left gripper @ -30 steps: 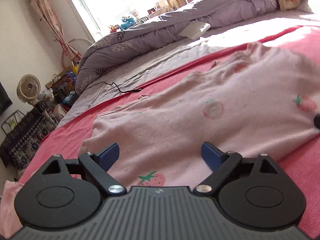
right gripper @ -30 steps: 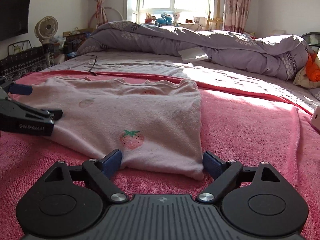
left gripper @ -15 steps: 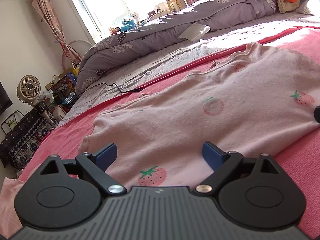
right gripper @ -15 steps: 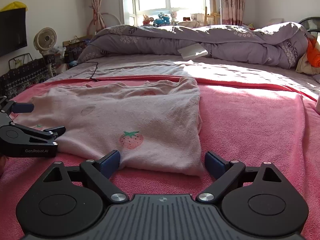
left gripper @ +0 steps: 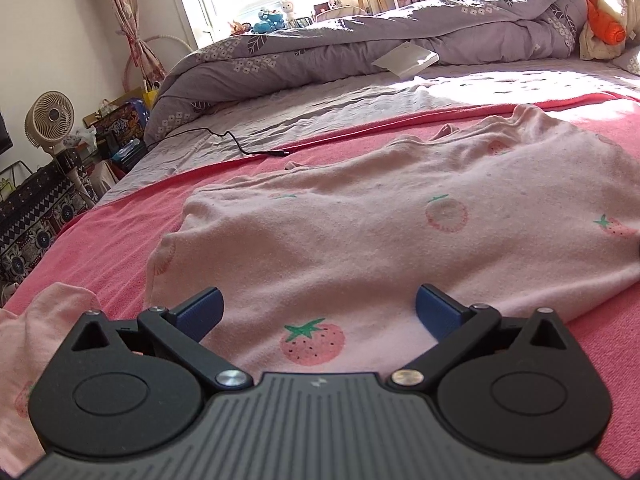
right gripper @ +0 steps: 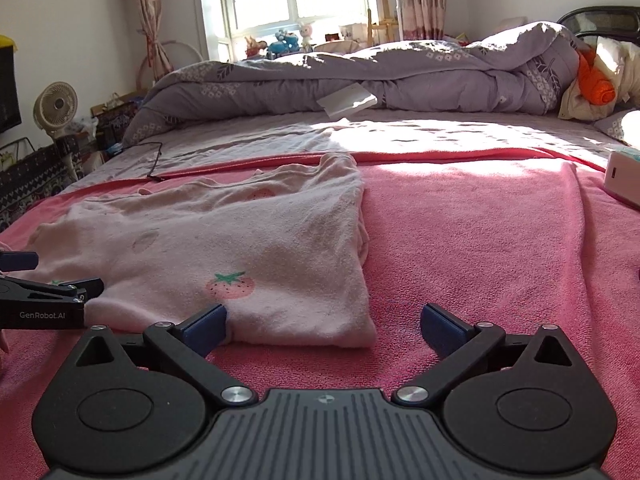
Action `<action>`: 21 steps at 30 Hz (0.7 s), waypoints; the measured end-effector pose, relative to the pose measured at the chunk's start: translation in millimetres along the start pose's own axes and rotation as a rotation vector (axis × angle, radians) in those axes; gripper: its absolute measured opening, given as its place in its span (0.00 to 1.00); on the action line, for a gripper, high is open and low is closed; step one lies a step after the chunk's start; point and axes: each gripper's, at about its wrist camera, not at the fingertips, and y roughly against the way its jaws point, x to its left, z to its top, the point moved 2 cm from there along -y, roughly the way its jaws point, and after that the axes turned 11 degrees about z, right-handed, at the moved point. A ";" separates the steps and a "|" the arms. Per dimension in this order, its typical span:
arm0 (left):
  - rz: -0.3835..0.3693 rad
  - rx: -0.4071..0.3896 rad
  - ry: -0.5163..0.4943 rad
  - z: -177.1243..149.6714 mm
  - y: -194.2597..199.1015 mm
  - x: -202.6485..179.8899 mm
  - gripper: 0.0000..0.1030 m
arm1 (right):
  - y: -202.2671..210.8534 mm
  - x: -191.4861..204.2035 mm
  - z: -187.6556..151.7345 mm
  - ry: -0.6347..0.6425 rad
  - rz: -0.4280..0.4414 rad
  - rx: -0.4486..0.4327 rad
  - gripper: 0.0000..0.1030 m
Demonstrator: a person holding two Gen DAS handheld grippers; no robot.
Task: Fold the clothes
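One pink strawberry-print garment (right gripper: 224, 252) lies flat on the pink blanket (right gripper: 480, 248) of the bed, folded into a rough rectangle with its near hem just ahead of both tools and its neckline at 12 o'clock. Compared with a second ago its shape looks the same, but both tools have spread: the left tool (left gripper: 318, 312) and the right tool (right gripper: 324, 326) each show their blue pads further apart, and the jaws are opening at this moment. Neither clamps any cloth; the left tool has the hem lying between and under its pads without being pinched, while the right tool has the garment's right corner beside its left pad and bare blanket beneath the rest of the gap. The left view has also levelled out, the wrist having rolled. Judged from this, a fold has likely been let go and the next grasp on the near hem is being readied. A second pink piece (left gripper: 28, 340) shows at 8 o'clock in the left view, so two garments are visible in all. Counted outward: two tools, at least three strawberry prints on the laid garment, one black cable (left gripper: 236, 142) at 11 o'clock, one grey quilt (right gripper: 360, 80) bunched at 12 o'clock, one white card (right gripper: 348, 100) against it, one fan (right gripper: 56, 106) at 10 o'clock, one white box (right gripper: 624, 178) at 3 o'clock.
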 end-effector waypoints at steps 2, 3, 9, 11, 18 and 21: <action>-0.019 0.016 0.027 0.0 -2.6 3.3 1.00 | 3.6 -0.2 -1.3 -0.024 -0.081 -0.027 1.00; -0.027 0.023 0.038 0.0 -3.9 4.6 1.00 | 6.5 0.1 -1.7 -0.036 -0.162 -0.047 1.00; -0.036 0.035 0.058 -0.7 -5.2 6.5 1.00 | 23.3 31.8 -1.1 0.095 -0.165 -0.189 1.00; -0.036 0.036 0.059 -0.6 -4.9 6.5 1.00 | 18.8 52.8 5.0 0.155 0.017 -0.167 1.00; -0.034 0.044 0.068 -0.6 -6.0 7.3 1.00 | -28.0 69.4 13.2 0.027 0.214 0.080 1.00; -0.038 0.047 0.073 -0.2 -7.2 8.0 1.00 | -24.3 69.7 7.9 0.093 0.165 0.100 1.00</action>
